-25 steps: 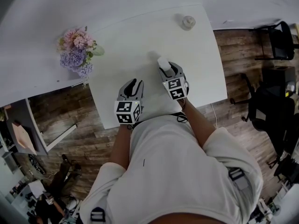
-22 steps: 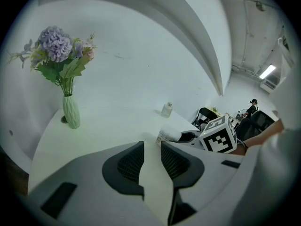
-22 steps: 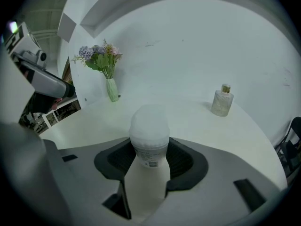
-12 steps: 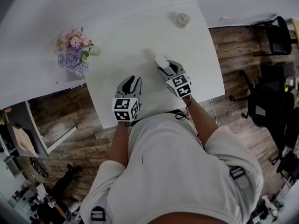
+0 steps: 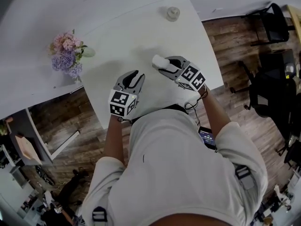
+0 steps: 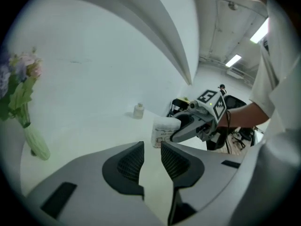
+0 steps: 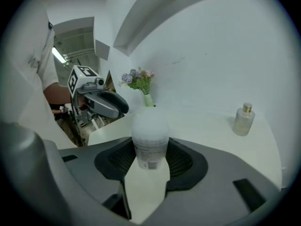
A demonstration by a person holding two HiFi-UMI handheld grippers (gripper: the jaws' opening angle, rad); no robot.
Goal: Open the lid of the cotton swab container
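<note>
Pinching the cotton swab container (image 7: 149,131) by its labelled body, your right gripper (image 5: 164,66) has a ribbed pad pressed on each side of it. The frosted, domed lid is on and rises clear above the jaws. From the head view, the container sits over the white desk (image 5: 141,32), close to the near edge and toward the right side, with the lid end pointing away from you. Whether its base touches the desk surface cannot be told.

Your left gripper (image 5: 134,76) is just to the left of the right one, also over the near edge of the desk. Its jaws stand a little apart with a narrow gap, and nothing is between them; only bare desk shows through. In the left gripper view the container lies just beyond the jaw tips, not touching them.

A bunch of pink and purple flowers (image 5: 66,55) stands at the desk's left edge. A small glass bottle (image 5: 172,13) stands near the far right corner, well apart from both grippers.
</note>
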